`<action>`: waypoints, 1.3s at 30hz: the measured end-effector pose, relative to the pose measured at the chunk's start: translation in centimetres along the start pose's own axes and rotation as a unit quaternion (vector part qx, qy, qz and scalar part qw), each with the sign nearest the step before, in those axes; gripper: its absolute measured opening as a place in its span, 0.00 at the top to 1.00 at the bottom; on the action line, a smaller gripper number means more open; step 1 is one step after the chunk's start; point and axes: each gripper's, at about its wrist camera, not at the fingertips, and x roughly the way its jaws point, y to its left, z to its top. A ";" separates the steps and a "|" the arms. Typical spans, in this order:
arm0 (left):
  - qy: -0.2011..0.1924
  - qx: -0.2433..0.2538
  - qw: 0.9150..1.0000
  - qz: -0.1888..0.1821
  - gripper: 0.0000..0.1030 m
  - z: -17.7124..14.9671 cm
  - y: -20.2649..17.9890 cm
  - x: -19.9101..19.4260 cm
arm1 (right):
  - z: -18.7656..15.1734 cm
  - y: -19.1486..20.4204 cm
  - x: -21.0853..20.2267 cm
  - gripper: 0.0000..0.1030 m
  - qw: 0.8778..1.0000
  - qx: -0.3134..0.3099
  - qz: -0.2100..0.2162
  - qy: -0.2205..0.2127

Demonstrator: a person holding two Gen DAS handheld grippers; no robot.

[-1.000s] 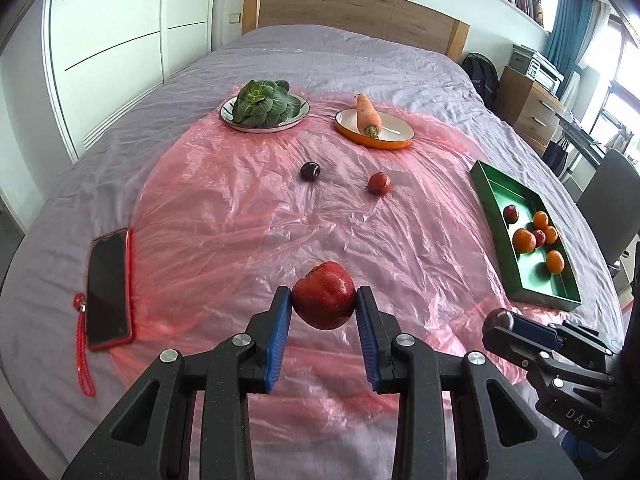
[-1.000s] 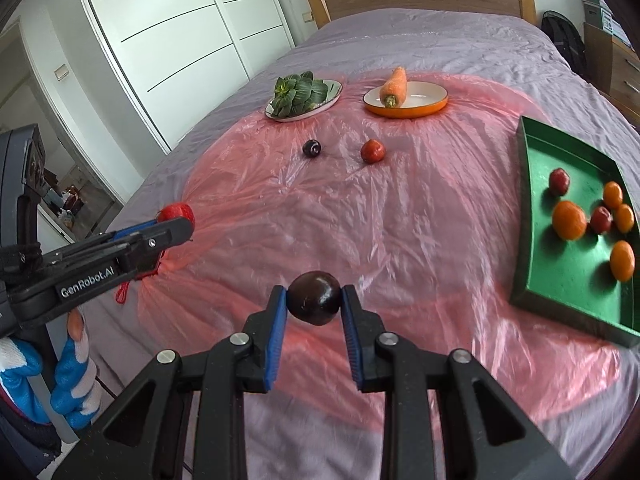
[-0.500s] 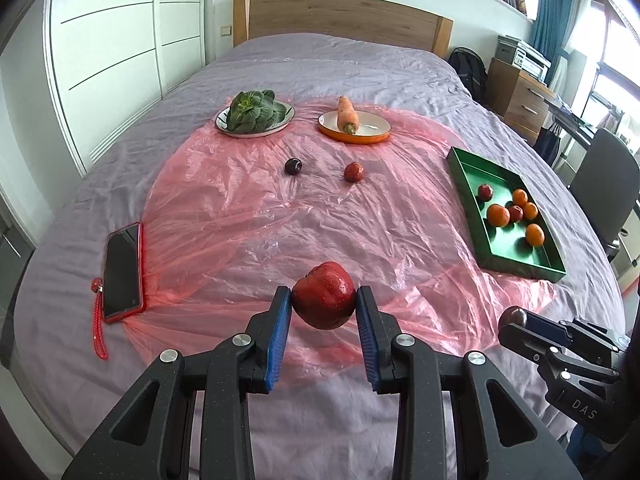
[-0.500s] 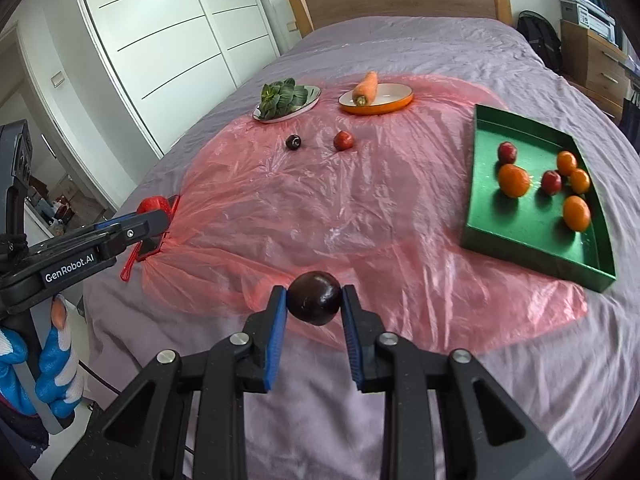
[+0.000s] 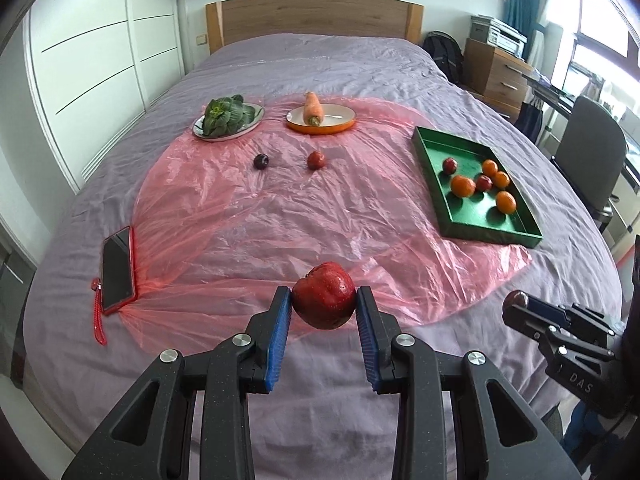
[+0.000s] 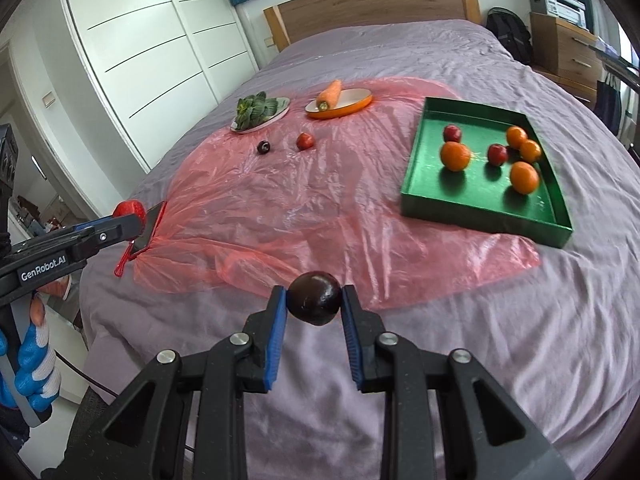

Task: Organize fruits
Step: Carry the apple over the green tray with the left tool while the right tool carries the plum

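Now farther back from green tray (image 5: 460,222), fruits still gripped.

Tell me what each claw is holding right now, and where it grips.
The left claw pinches a red apple across its sides, pads on opposite flanks. The right claw pinches a dark plum the same way, across its middle.

Both my feeds are bright with soft daylight; in the left wrist view the window (image 5: 592,20) at upper right is blown out white. Glare streaks the pink plastic sheet (image 5: 320,216), and fruit throws short dark shadows inside the green tray (image 6: 476,196). Fisheye bending curves the wardrobe (image 6: 132,52), corners vignette black. Focus is sharp, no blur.
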 end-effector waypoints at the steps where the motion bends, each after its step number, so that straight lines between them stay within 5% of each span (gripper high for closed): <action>1: 0.001 0.004 1.000 -0.003 0.73 -0.1 -0.4 -0.1 | -0.2 -0.5 -0.2 0.60 1.000 0.005 -0.002 -0.001; 17: 0.017 0.057 0.996 -0.070 0.73 0.0 -7.7 1.0 | -2.0 -7.3 -3.3 0.60 0.996 0.059 -0.059 -0.025; 39: 0.030 0.076 0.991 -0.102 0.73 5.9 -13.9 7.2 | 1.8 -15.5 -3.3 0.60 0.991 0.090 -0.083 -0.047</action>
